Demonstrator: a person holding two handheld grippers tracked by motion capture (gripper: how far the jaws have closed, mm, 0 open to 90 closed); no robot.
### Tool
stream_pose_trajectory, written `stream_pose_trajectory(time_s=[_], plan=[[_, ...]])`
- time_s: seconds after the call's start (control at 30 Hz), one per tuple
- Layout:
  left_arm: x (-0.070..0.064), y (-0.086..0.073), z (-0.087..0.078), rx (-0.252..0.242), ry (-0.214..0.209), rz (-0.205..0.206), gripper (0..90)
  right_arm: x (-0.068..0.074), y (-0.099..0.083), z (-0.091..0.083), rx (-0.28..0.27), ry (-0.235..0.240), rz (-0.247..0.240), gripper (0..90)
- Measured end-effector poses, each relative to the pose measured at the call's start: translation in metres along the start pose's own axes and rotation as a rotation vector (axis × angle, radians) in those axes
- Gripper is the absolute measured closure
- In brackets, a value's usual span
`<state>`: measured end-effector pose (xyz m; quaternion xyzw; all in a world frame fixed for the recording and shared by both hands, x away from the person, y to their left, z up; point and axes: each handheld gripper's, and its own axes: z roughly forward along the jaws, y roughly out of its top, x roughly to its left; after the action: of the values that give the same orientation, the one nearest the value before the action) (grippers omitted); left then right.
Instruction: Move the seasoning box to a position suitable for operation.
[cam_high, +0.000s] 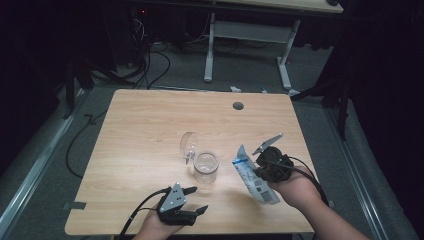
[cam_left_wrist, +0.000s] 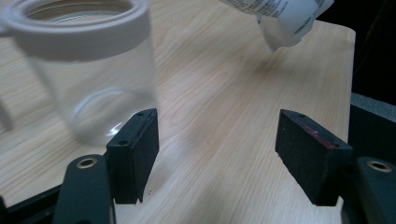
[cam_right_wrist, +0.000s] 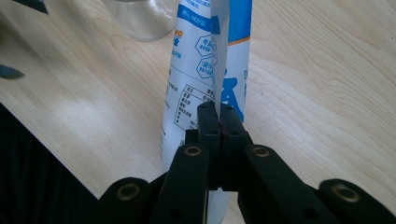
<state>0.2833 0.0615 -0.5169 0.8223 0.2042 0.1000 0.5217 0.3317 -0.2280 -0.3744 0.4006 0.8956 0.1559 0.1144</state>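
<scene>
- The right tongs (cam_right_wrist: 219, 116) pinch a blue-and-white printed pouch (cam_high: 252, 176), lifted over the table (cam_high: 150, 125).
- The left tongs (cam_left_wrist: 217, 154) gape empty, just beside the clear plastic jar (cam_high: 206, 167).
- The jar's hinged lid (cam_high: 188, 145) stands open.

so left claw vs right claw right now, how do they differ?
The left claw is open with nothing between its jaws; the right claw is shut on the blue-and-white pouch. The left claw sits low, just short of the clear jar; the right claw holds its pouch raised beside that jar. Both are black, hand-held, and aimed toward the jar.
</scene>
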Motion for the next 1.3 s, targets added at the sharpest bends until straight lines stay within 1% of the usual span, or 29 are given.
stream_pose_trajectory(time_s=[0.13, 0.27, 0.53, 0.7, 0.83, 0.9, 1.03, 1.13, 1.2, 1.3], plan=[[-0.007, 0.007, 0.010, -0.005, -0.008, 0.018, 29.0, 0.002, 0.002, -0.001, 0.004, 0.002, -0.006, 90.0], [-0.010, 0.011, 0.016, -0.010, -0.011, 0.017, 29.1, 0.005, 0.005, -0.002, 0.010, -0.002, -0.019, 90.0], [-0.008, 0.011, 0.020, -0.007, 0.002, 0.027, 28.6, 0.010, 0.013, -0.004, -0.010, 0.001, -0.024, 90.0], [-0.008, 0.011, 0.027, -0.006, 0.006, 0.024, 28.0, 0.014, 0.017, -0.005, -0.010, 0.004, -0.034, 90.0], [-0.010, 0.011, 0.032, -0.006, 0.006, 0.031, 27.5, 0.017, 0.020, -0.006, -0.011, 0.005, -0.039, 90.0], [-0.011, 0.012, 0.035, -0.003, 0.001, 0.027, 27.5, 0.019, 0.022, -0.005, -0.018, 0.010, -0.040, 90.0], [-0.013, 0.014, 0.040, -0.005, -0.005, 0.034, 27.5, 0.021, 0.024, -0.005, -0.020, 0.015, -0.042, 90.0], [-0.016, 0.016, 0.044, -0.011, -0.011, 0.031, 27.0, 0.023, 0.026, -0.005, -0.016, 0.013, -0.048, 90.0], [-0.016, 0.017, 0.046, -0.003, -0.018, 0.032, 26.5, 0.024, 0.027, -0.006, -0.013, 0.011, -0.052, 90.0], [-0.016, 0.017, 0.049, -0.006, -0.022, 0.030, 26.1, 0.025, 0.027, -0.006, -0.012, 0.015, -0.047, 90.0]])
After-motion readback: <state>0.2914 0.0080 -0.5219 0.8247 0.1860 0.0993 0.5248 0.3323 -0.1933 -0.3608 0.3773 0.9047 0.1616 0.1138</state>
